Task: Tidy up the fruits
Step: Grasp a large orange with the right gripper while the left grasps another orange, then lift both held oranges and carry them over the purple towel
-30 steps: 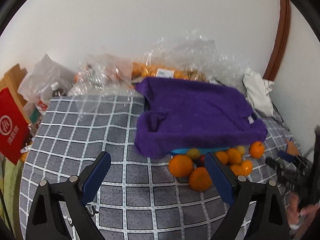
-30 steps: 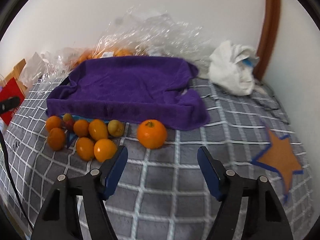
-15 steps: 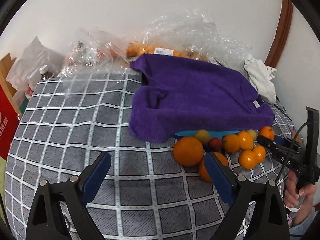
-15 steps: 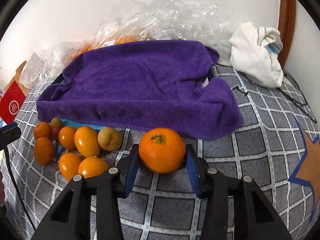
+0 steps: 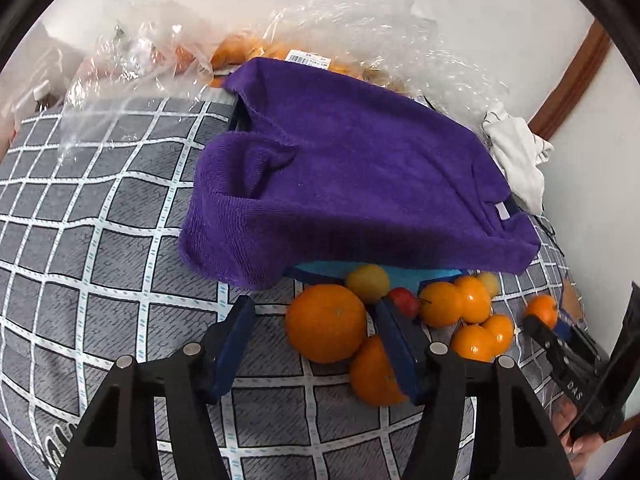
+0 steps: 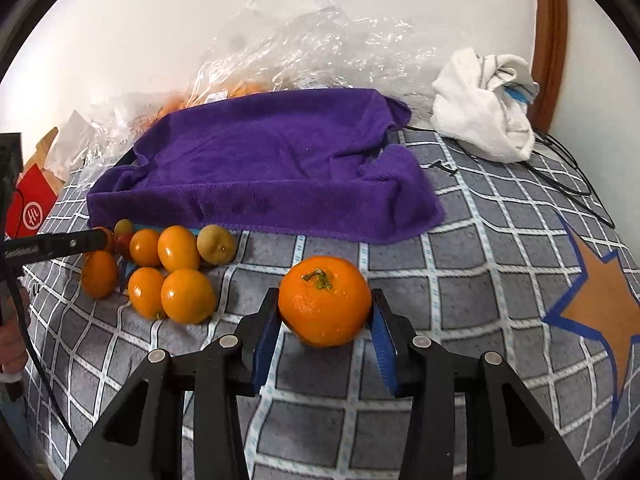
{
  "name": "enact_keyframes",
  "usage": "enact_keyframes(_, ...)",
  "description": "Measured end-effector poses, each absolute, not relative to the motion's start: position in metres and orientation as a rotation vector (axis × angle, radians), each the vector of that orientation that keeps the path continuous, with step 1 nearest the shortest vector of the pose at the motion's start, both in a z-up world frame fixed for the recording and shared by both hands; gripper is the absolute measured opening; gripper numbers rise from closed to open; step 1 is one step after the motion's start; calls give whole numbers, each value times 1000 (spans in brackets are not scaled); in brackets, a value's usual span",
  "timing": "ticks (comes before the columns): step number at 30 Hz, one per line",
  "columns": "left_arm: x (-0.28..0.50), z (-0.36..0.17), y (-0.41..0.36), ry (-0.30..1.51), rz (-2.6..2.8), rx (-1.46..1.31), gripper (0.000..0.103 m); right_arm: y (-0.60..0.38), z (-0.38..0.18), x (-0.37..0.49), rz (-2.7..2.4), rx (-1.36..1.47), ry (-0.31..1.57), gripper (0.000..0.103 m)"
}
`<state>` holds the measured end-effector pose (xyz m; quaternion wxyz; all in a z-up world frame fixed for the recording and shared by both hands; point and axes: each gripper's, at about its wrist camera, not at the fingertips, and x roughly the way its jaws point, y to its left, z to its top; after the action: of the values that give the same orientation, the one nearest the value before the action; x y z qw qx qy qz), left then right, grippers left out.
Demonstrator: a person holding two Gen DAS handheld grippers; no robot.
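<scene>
Your right gripper [image 6: 325, 322] is low over the checked cloth [image 6: 460, 280], level, clamped on the stemmed orange [image 6: 325, 305]; both blue pads touch its sides. The orange is roundish with no clear long axis, stem up and tipped slightly toward the camera. Your left gripper [image 5: 316, 334] is spread wide, with the big orange [image 5: 326, 322] between its fingers and clear of the left one; right-side contact I cannot tell. A second orange [image 5: 372, 374] sits against the right finger. The fruit cluster [image 6: 168, 270] lies left of your right gripper, and the purple towel [image 6: 272, 164] just beyond.
</scene>
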<state>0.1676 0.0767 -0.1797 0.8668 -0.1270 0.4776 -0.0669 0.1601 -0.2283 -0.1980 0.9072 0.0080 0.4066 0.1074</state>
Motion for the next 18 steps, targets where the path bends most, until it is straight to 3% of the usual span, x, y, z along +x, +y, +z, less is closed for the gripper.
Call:
enact_keyframes(5, 166, -180, 72, 1003, -169, -258, 38, -231, -201, 157, 215, 28, 844, 43)
enact_keyframes(18, 142, -150, 85, 959, -116, -248, 38, -229, -179, 150, 200, 78, 839, 43)
